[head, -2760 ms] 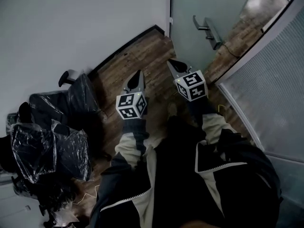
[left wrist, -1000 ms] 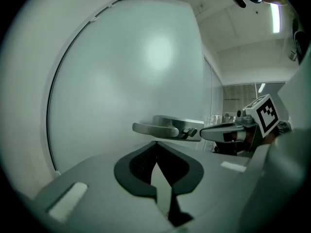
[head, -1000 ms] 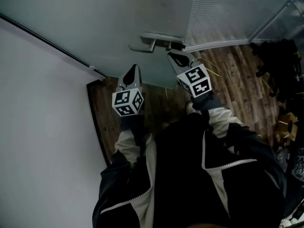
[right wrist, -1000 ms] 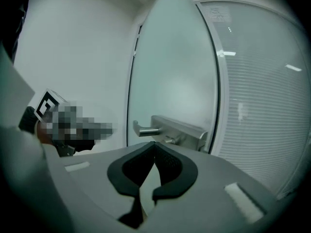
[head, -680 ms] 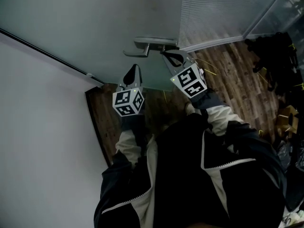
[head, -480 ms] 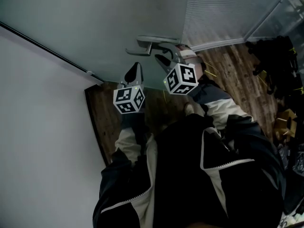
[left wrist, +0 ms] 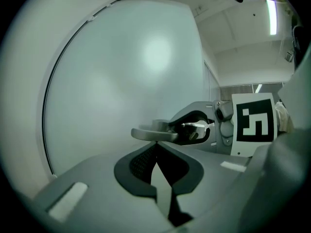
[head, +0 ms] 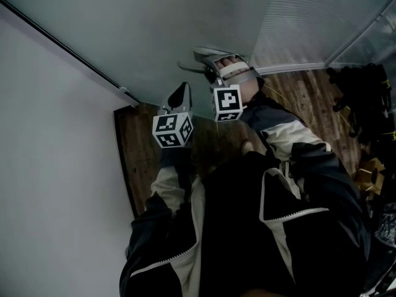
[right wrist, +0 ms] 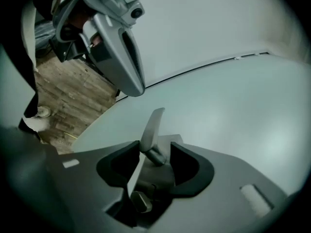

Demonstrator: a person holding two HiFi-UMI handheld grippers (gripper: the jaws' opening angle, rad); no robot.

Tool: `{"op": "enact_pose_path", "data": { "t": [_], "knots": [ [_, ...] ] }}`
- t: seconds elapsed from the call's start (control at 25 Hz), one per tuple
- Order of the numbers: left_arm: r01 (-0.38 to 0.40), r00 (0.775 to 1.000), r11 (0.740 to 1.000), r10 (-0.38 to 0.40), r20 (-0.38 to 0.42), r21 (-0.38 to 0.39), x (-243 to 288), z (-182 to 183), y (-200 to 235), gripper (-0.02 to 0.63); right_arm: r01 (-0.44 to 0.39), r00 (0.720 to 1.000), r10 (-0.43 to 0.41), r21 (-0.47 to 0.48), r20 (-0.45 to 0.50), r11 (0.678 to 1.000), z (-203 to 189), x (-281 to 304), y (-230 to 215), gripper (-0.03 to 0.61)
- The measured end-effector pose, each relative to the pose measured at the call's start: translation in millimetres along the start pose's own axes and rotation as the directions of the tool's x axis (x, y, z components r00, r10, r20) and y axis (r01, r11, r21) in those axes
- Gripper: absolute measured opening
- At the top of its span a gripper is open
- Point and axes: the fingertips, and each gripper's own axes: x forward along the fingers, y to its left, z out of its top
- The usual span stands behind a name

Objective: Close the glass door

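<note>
Just short of the handle, the left gripper is hanging idle, jaws together. At the handle, the right gripper is straddling the lever, its jaws having just been opening, not pinching. Behind the handle, the glass door is waiting; closing off-centre could be letting the lever slip.

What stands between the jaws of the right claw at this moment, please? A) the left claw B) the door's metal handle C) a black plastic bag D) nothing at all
B: in the right gripper view the metal handle stands between the jaws of the right claw, which have just been opening and stand apart around it.
</note>
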Motion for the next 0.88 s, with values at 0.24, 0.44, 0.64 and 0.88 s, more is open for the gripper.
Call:
{"op": "enact_pose_path", "data": {
  "t": [0.24, 0.44, 0.64, 0.88],
  "knots": [
    [0.023, 1.0, 1.0, -0.023, -0.008, 0.01, -0.5, -2.1, -3.5, 0.003, 0.043, 0.999, -0.046, -0.079, -0.028, 0.996, 0.8, 3.0, 0.2, 0.137],
    [0.033, 0.999, 0.999, -0.034, 0.028, 0.022, -5.4, 7.0, -4.3, 0.003, 0.058, 0.998, -0.061, -0.081, -0.035, 0.995, -2.6, 7.2, -0.1, 0.138],
    [0.045, 0.998, 0.999, -0.044, 0.033, -0.002, 3.3, 13.7, -5.5, 0.003, 0.059, 0.997, -0.062, -0.075, -0.046, 0.995, -15.5, 19.1, -8.4, 0.14],
    [0.044, 0.998, 0.999, -0.044, 0.038, 0.004, 12.2, 21.0, -14.8, 0.003, 0.058, 0.997, -0.063, -0.088, -0.052, 0.994, -34.6, 33.7, -17.9, 0.141]
  ]
}}
